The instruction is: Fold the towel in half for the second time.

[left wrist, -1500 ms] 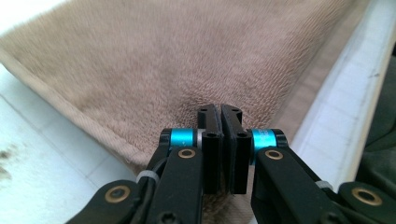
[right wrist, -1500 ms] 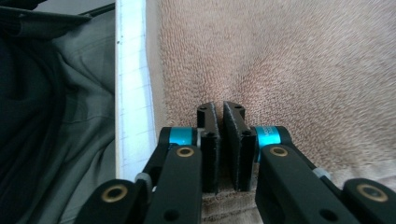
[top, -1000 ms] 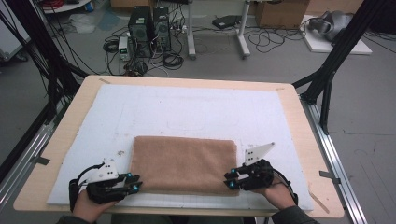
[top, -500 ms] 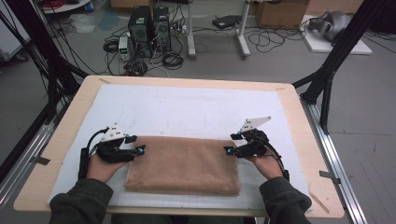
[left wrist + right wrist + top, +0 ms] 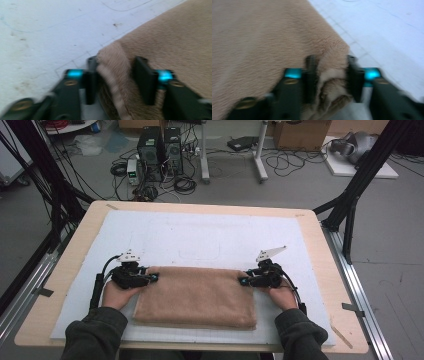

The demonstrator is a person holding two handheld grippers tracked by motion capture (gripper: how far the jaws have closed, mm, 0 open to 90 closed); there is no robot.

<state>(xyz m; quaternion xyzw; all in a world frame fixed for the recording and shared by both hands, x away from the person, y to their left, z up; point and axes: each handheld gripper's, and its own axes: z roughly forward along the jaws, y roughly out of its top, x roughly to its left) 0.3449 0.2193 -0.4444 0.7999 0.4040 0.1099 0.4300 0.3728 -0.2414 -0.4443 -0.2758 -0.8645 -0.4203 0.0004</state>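
A folded tan towel lies flat on the white mat, close to the person's side. My left gripper is at the towel's far left corner and my right gripper at its far right corner, both pointing inward. In the left gripper view the jaws of the left gripper have just been closing and pinch the towel's corner fold. In the right gripper view the jaws of the right gripper have also just been closing, and they squeeze a bunched corner of the towel.
The mat covers a wooden tabletop with metal rails along both sides. Black frame posts stand at the far corners. Computer towers and cables sit on the floor beyond the table.
Both hands moved from the towel's near corners up along its sides to the far corners. The towel itself has stayed flat in about the same place.
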